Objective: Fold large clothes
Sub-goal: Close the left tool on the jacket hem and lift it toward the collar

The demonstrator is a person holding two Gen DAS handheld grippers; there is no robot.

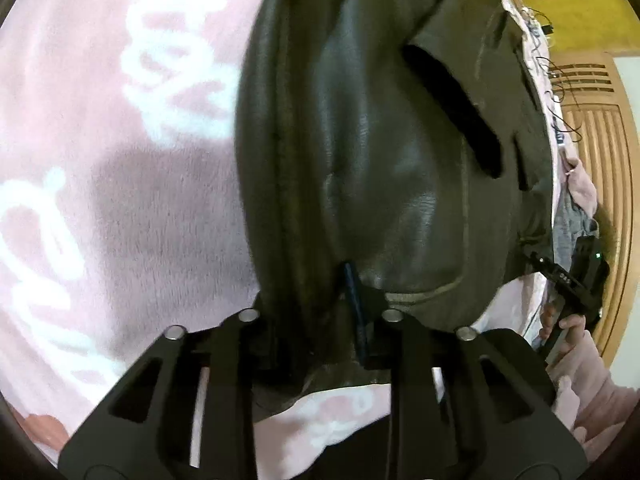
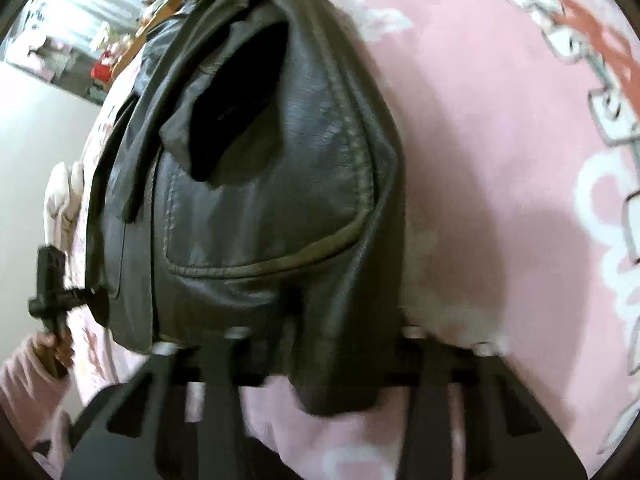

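A dark brown leather jacket [image 1: 380, 140] lies on a pink blanket [image 1: 100, 200] with white lettering. Its near hem runs between the fingers of my left gripper [image 1: 320, 304], which is shut on it; one blue-edged pad [image 1: 354, 292] presses into the leather. In the right wrist view the same jacket [image 2: 260, 220] hangs over my right gripper [image 2: 320, 352], whose jaws grip the hem's other corner, with the fingertips hidden by the leather. Each view shows the other gripper at the jacket's far edge: the right gripper [image 1: 536, 260] and the left gripper [image 2: 86, 292].
The pink blanket [image 2: 500, 160] spreads wide beside the jacket. A wooden slatted door [image 1: 600, 140] and a yellow wall [image 1: 580, 12] stand beyond it. A white wall [image 2: 32, 128] and a mirror [image 2: 80, 20] lie on the other side. Pink sleeves [image 1: 592, 392] hold the grippers.
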